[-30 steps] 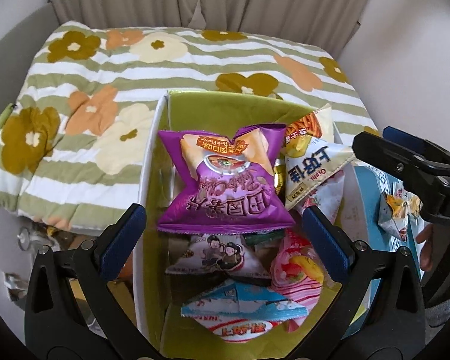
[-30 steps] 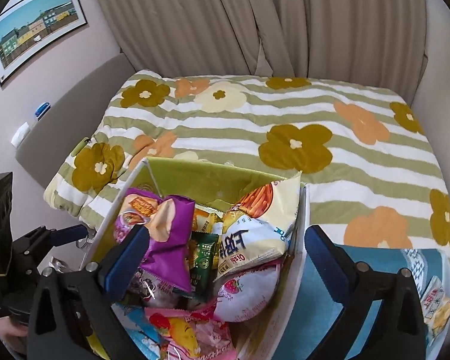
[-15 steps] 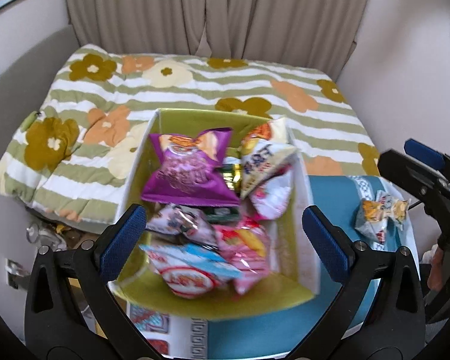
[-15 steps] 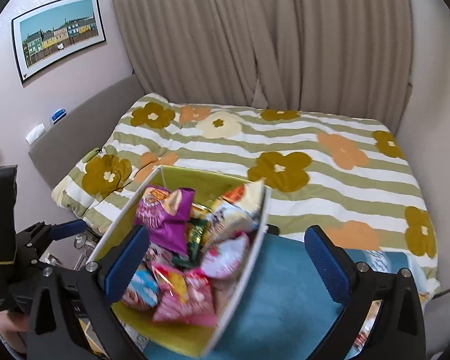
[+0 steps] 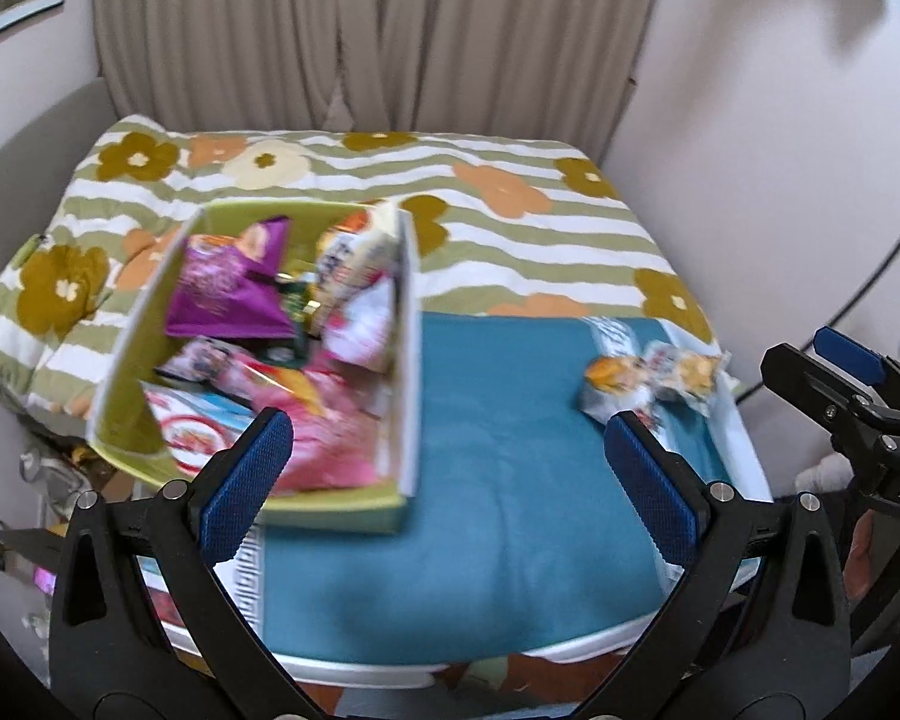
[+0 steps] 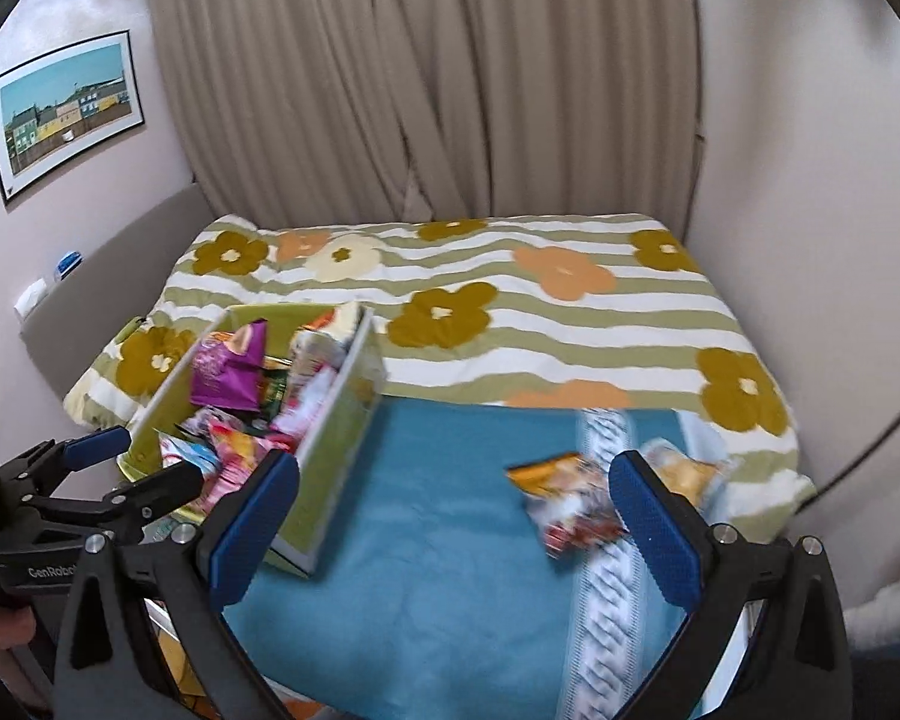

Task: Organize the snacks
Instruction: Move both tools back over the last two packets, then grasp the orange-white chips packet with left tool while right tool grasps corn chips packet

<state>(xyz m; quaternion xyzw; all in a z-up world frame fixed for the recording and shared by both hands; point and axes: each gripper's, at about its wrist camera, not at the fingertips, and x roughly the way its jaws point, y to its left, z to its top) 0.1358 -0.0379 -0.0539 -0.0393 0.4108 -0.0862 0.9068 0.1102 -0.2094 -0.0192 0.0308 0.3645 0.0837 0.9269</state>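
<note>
A green box (image 5: pixel 120 396) (image 6: pixel 342 450) filled with several snack bags stands at the left of a teal cloth (image 5: pixel 510 480) (image 6: pixel 438 570). A purple bag (image 5: pixel 222 294) (image 6: pixel 225 372) lies on top of the pile. Loose snack packets (image 5: pixel 648 384) (image 6: pixel 570 504) lie on the cloth at the right. My left gripper (image 5: pixel 444 474) hovers open and empty, pulled back above the cloth's near edge. My right gripper (image 6: pixel 453 516) is also open and empty, held back above the cloth between the box and the loose packets.
The cloth covers a white table (image 5: pixel 390 663) set against a bed with a striped floral blanket (image 5: pixel 510 228) (image 6: pixel 570 330). Curtains (image 6: pixel 426 90) hang behind. A framed picture (image 6: pixel 66 114) is on the left wall. A hand (image 5: pixel 864 558) holds the right gripper's handle.
Both grippers have pulled back and up from the box. The box now looks smaller and further left, and the cloth and the loose packets have come into view.
</note>
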